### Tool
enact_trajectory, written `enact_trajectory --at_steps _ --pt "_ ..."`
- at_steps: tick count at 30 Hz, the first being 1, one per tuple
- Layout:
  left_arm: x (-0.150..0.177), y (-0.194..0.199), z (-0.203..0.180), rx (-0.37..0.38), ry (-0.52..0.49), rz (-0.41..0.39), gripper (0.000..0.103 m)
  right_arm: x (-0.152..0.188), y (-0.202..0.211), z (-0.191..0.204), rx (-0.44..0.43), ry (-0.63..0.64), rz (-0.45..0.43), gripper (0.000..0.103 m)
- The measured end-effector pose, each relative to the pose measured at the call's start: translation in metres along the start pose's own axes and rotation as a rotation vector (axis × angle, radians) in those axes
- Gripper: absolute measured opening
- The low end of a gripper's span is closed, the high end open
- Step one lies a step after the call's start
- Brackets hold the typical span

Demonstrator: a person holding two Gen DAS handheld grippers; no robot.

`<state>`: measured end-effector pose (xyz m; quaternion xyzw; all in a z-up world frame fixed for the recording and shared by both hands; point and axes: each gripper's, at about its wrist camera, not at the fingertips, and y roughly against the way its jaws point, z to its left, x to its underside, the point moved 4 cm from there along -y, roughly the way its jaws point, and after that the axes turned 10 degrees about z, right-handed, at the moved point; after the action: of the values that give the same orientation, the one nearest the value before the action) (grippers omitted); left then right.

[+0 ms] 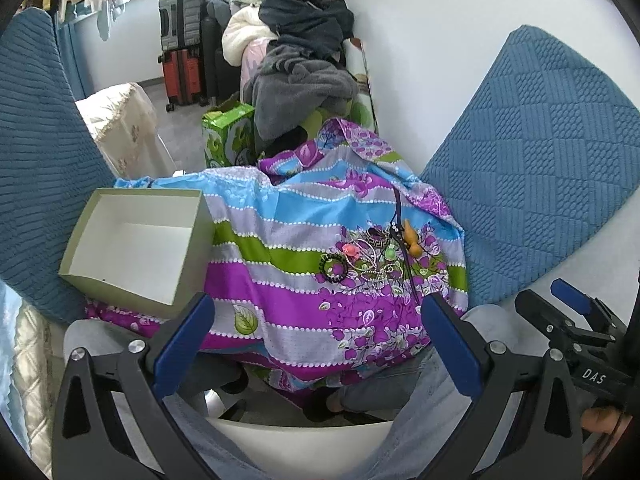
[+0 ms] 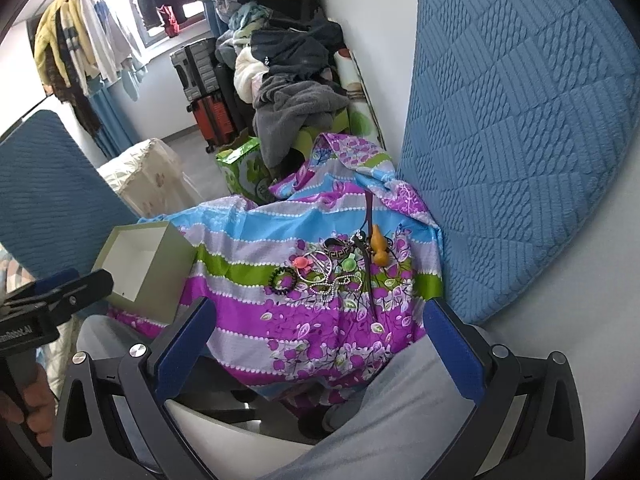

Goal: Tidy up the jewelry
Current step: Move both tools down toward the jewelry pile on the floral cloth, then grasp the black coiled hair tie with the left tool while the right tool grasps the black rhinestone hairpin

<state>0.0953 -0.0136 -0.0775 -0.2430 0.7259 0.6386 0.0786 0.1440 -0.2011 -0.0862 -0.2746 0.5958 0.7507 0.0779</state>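
Note:
A pile of jewelry (image 1: 374,258) lies on a striped purple, blue and green cloth (image 1: 280,280): a black beaded bracelet (image 1: 334,268), a pink charm (image 1: 351,250), a pearl chain (image 1: 376,274), an orange gourd pendant (image 1: 412,238) on a dark cord. The pile also shows in the right wrist view (image 2: 332,268). An open, empty grey-green box (image 1: 136,244) sits to the left (image 2: 144,264). My left gripper (image 1: 316,344) is open and empty, held back from the cloth. My right gripper (image 2: 320,344) is open and empty too.
A blue quilted cushion (image 1: 532,172) leans on the white wall at right; another blue cushion (image 1: 36,160) stands at left. Behind are heaped clothes (image 1: 300,60), a green carton (image 1: 228,136) and suitcases (image 1: 182,48). The person's knees (image 2: 400,408) are below the grippers.

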Motion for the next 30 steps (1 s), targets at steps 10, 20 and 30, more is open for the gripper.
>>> enact_trajectory --at_steps 10,20,30 --pt "-0.018 -0.047 -0.006 0.013 -0.007 0.061 0.102 -0.012 -0.042 -0.018 -0.003 0.004 0.033 0.101" --pt "-0.034 -0.119 -0.008 0.045 -0.018 0.127 0.097 -0.022 -0.106 -0.053 -0.038 -0.038 0.095 0.051" --pt "-0.036 -0.203 -0.007 0.09 -0.045 0.222 0.071 -0.019 -0.182 -0.076 -0.014 -0.046 0.153 0.034"
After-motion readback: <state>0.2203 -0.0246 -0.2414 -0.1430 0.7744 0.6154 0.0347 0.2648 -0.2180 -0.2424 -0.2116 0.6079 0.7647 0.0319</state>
